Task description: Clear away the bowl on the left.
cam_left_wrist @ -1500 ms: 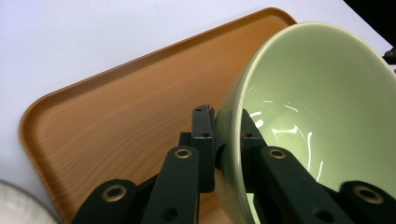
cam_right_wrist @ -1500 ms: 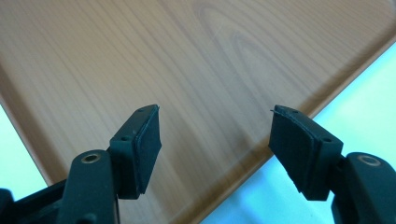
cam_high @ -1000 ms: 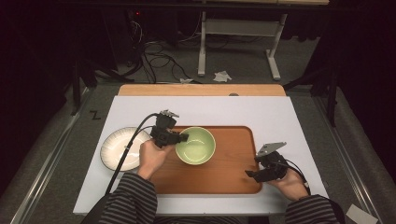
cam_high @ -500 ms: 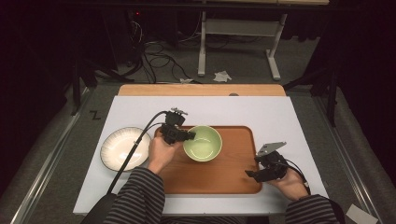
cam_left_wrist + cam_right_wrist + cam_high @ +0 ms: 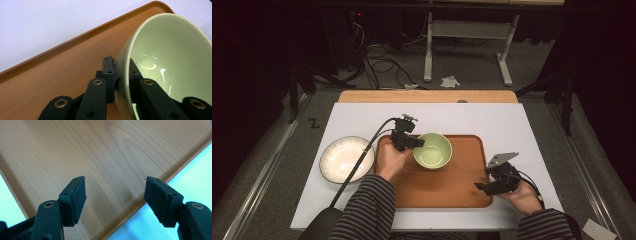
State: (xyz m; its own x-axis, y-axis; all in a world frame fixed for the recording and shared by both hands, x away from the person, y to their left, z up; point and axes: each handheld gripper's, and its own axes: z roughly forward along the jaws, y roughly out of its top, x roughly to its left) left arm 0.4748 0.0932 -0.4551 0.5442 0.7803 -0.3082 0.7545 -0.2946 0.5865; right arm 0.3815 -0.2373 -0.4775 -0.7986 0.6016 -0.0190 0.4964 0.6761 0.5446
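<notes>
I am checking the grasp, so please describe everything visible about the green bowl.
The green bowl is round, pale green and glossy, apparently glazed ceramic, and looks empty. It sits in the wooden tray's far left part, seemingly tilted in the left gripper view. The left gripper is shut on its rim, one jaw inside, one outside.

A laboratory or recording room rather than a home: the white counter stood on grey carpet in a dark, unfurnished space, with loose cables lying on the floor behind it and the white metal legs of a stand beyond. A red indicator light glowed on dark equipment at the back, a crumpled scrap of paper lay on the carpet, and a "Z" mark was set on the floor beside the counter.
</notes>
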